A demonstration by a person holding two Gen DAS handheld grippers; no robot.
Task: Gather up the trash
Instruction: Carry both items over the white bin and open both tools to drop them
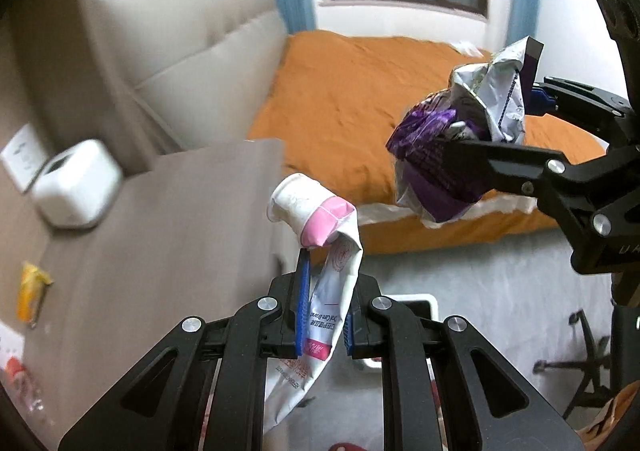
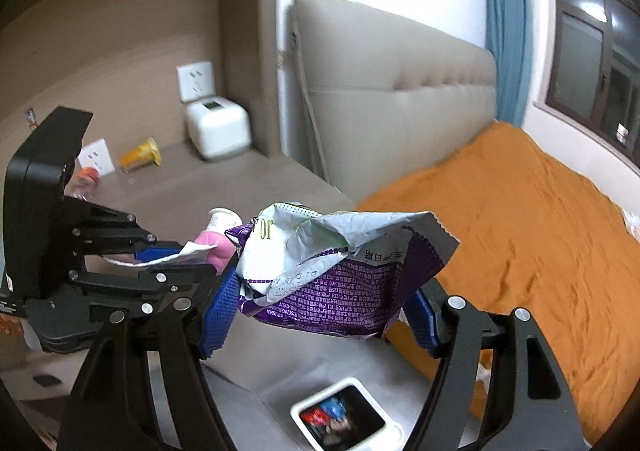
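The purple snack bag (image 2: 344, 275) shows "10"; its small print is unreadable.

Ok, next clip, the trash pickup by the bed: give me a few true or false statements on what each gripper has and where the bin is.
1. The left gripper is shut on a squeezed toothpaste tube. True.
2. The right gripper is empty. False: it is closed on a crumpled purple snack bag.
3. A white trash bin with trash already in it stands on the floor below the grippers. True.
4. The bedspread is blue. False: it is orange; the curtain is blue.
5. The yellow wrapper lies inside the bin. False: it lies on the brown surface near the white box.
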